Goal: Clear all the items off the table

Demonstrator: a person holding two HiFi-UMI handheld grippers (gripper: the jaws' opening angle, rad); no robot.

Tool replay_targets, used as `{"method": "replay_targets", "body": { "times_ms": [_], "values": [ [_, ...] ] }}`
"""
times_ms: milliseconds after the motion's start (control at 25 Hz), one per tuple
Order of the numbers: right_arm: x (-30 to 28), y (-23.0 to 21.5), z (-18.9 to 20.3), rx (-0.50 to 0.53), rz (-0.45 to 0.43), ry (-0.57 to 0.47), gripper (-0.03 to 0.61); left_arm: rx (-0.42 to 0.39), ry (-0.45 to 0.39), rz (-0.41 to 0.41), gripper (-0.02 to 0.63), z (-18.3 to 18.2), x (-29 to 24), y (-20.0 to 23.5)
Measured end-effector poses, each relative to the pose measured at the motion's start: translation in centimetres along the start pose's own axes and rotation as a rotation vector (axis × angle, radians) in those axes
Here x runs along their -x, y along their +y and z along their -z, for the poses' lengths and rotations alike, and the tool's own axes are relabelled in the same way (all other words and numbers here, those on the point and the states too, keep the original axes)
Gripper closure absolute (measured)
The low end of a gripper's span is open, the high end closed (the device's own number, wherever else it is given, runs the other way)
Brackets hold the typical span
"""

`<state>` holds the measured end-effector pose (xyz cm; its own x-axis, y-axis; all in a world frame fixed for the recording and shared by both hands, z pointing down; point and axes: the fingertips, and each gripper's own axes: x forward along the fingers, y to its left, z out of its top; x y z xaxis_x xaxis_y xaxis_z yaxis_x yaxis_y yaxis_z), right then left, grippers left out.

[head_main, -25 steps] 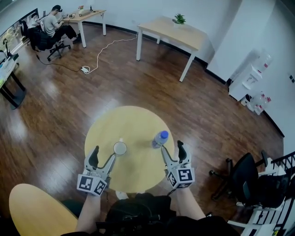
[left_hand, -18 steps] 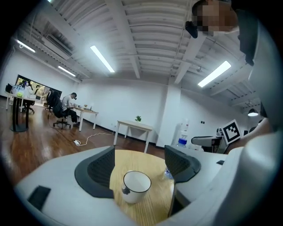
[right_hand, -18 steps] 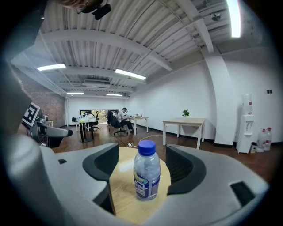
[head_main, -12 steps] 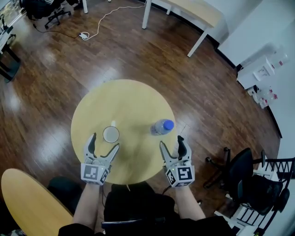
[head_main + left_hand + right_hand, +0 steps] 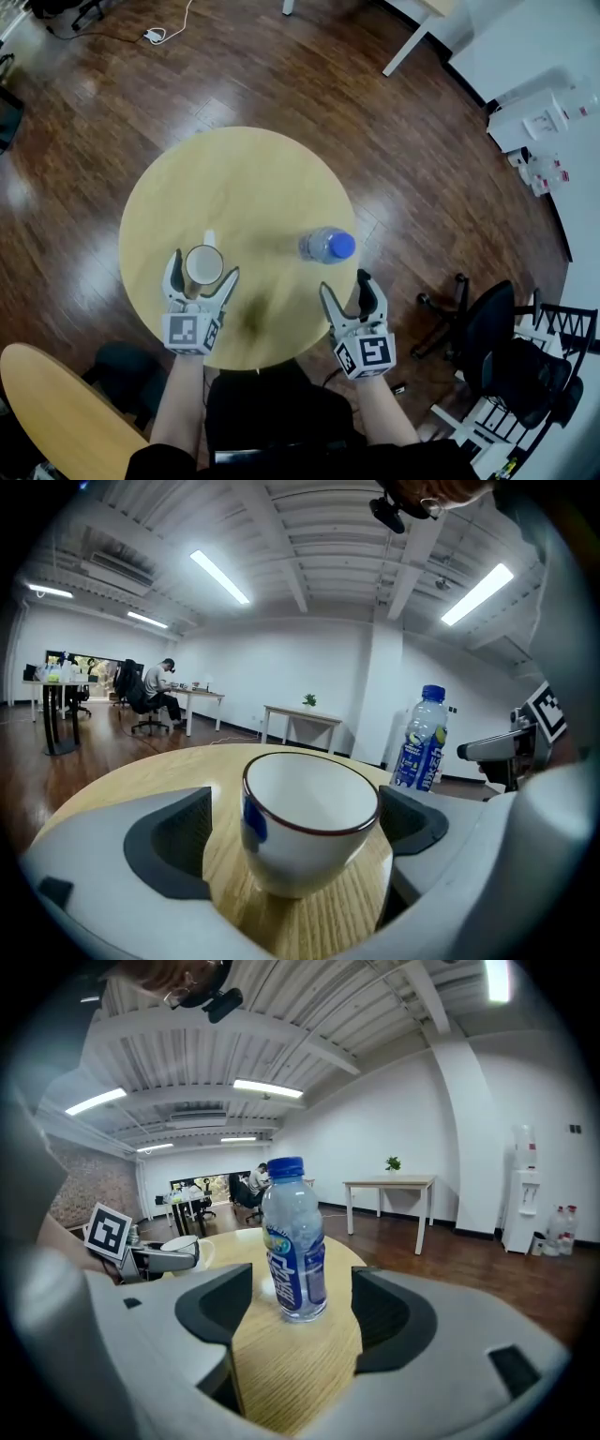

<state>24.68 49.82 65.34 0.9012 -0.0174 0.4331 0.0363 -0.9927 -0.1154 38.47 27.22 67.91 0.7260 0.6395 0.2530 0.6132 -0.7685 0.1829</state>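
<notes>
My left gripper point(image 5: 203, 267) is wide open, its jaws having just been spreading, and the cup point(image 5: 203, 264) stands between them on the table point(image 5: 234, 169), deep in the gap rather than out at the tips. In the left gripper view the left gripper point(image 5: 300, 832) shows a strip of bare wood between its left pad and the cup point(image 5: 309, 822). On the other side the rim sits just beside the pad, and I can't tell whether they touch. Nothing is gripped. The cup is upright with its mouth facing up. It is white with a dark rim and a blue mark on its side, and from the head view its handle points away from me, toward the middle of the table. My right gripper point(image 5: 345, 284) also has its jaws well apart, having opened a touch more just now, and it holds nothing. The bottle point(image 5: 327, 246) stands just ahead of its fingertips, beyond the pads and a little toward the left gripper's side. In the right gripper view the right gripper point(image 5: 300, 1335) looks straight at the bottle point(image 5: 294, 1251), which lines up with the gap. The bottle is upright with its long axis vertical, blue cap on top and blue label facing the jaws. Both things sit on the near half of the round wooden table, well apart from each other.
</notes>
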Motion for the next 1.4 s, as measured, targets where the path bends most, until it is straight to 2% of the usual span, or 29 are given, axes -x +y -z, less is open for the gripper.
{"method": "replay_targets", "body": {
  "times_ms": [280,360,440,520,760,1040,1160,1400],
  "values": [
    [0.2,0.0,1.5,-0.012,-0.011,0.034,0.238,-0.002,-0.007,-0.054,0.063,0.6,-1.7,0.0],
    [0.4,0.2,1.8,-0.010,-0.019,0.041,0.238,-0.004,-0.012,-0.061,0.082,0.6,-1.8,0.1],
    [0.4,0.2,2.2,-0.012,-0.019,0.045,0.239,-0.015,-0.017,-0.050,0.156,0.7,-2.0,-0.1],
    [0.5,0.2,2.5,-0.016,-0.018,0.049,0.239,-0.027,-0.009,-0.030,0.186,1.0,-2.1,-0.2],
    [0.8,0.3,2.5,-0.017,-0.031,0.045,0.239,0.005,-0.004,0.000,0.195,0.6,-1.2,-0.5],
    [1.2,0.3,1.8,-0.005,-0.049,0.015,0.239,-0.041,-0.032,0.054,0.196,-1.3,0.4,-2.7],
    [2.0,0.2,0.6,0.038,-0.051,0.002,0.239,-0.034,-0.055,0.068,0.196,-2.7,2.0,-3.3],
    [3.8,-2.4,-3.3,0.077,0.008,-0.102,0.239,-0.056,-0.123,0.077,0.196,-6.4,3.4,-3.8]
  ]
}}
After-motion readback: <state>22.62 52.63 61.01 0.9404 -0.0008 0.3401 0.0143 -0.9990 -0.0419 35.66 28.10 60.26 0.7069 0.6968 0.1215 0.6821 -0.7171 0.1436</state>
